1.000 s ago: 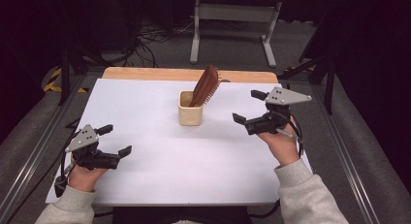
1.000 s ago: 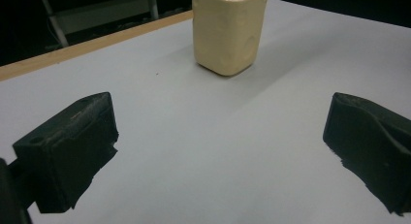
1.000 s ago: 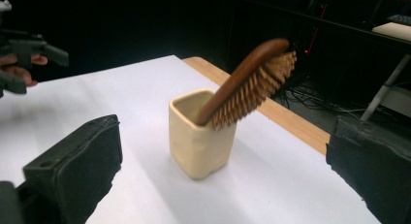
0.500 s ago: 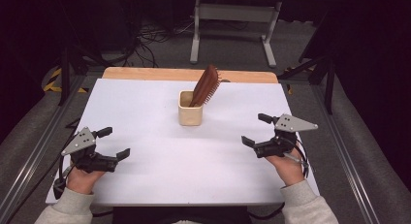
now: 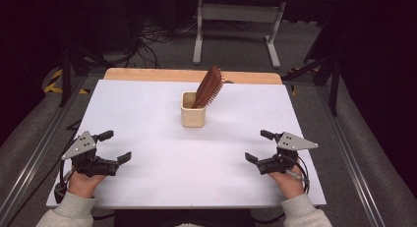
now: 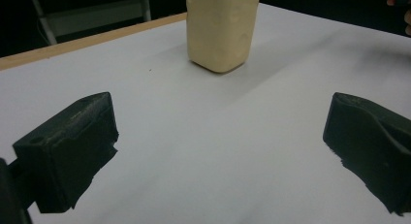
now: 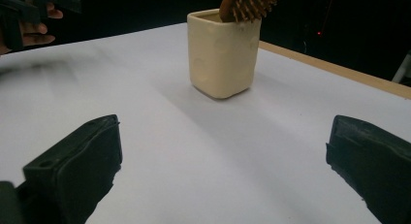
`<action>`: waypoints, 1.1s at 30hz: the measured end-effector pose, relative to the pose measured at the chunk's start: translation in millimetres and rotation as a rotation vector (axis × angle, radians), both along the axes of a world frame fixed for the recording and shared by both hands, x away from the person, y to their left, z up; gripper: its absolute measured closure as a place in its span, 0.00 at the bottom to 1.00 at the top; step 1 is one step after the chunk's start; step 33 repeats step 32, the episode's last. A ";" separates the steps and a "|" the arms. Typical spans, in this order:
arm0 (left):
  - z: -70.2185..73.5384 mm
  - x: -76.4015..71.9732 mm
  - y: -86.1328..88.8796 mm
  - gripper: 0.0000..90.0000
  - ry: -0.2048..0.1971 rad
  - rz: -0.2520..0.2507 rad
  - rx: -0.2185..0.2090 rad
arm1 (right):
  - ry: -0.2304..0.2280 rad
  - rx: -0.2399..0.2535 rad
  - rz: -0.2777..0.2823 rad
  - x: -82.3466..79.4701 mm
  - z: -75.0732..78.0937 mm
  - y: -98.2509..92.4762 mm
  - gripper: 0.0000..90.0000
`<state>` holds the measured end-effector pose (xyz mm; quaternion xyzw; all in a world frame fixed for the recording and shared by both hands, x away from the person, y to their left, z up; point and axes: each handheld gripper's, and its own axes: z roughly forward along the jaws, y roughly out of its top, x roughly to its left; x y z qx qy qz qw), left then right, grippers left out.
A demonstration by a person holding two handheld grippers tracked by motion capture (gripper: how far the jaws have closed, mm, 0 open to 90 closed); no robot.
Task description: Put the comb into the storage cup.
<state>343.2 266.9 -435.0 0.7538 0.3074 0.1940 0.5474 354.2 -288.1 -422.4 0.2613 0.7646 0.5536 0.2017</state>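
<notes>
A cream square cup (image 5: pixel 193 114) (image 6: pixel 222 30) (image 7: pixel 223 54) stands upright on the white table (image 5: pixel 147 109), slightly behind its middle. A brown hairbrush (image 5: pixel 209 86) (image 7: pixel 249 3) stands in the cup, leaning to the right with its bristles facing right. My left gripper (image 5: pixel 114 146) (image 6: pixel 218 151) rests open near the table's front left edge, nothing between its jaws. At the front right my right gripper (image 5: pixel 259 146) (image 7: pixel 225 166) is also open and holds nothing. Both point toward the cup from well short of it.
A wooden strip (image 5: pixel 192 75) runs along the table's far edge. Behind it stand a metal frame (image 5: pixel 236 13) and cables on the floor (image 5: pixel 152 35). Metal rails (image 5: pixel 34 153) flank the table on both sides. The left hand (image 7: pixel 29 32) appears far off in the right gripper view.
My right gripper has drawn back from beside the cup to the front right edge and come down low. The left gripper has shifted slightly toward the front.
</notes>
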 end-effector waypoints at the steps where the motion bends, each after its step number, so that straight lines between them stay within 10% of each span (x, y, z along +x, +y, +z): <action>1: -0.5 -0.1 -0.3 0.00 0.000 0.001 0.000 | 0.001 -0.002 -0.002 -0.6 -3.1 -0.2 0.00; 10: -10.7 -0.2 0.4 0.00 -0.009 0.006 -0.003 | 0.044 -0.038 -0.019 -5.5 -33.4 -1.1 0.00; 33: -23.4 0.9 0.9 0.00 0.003 0.042 -0.045 | 0.003 -0.002 -0.027 -8.7 -29.8 -2.7 0.00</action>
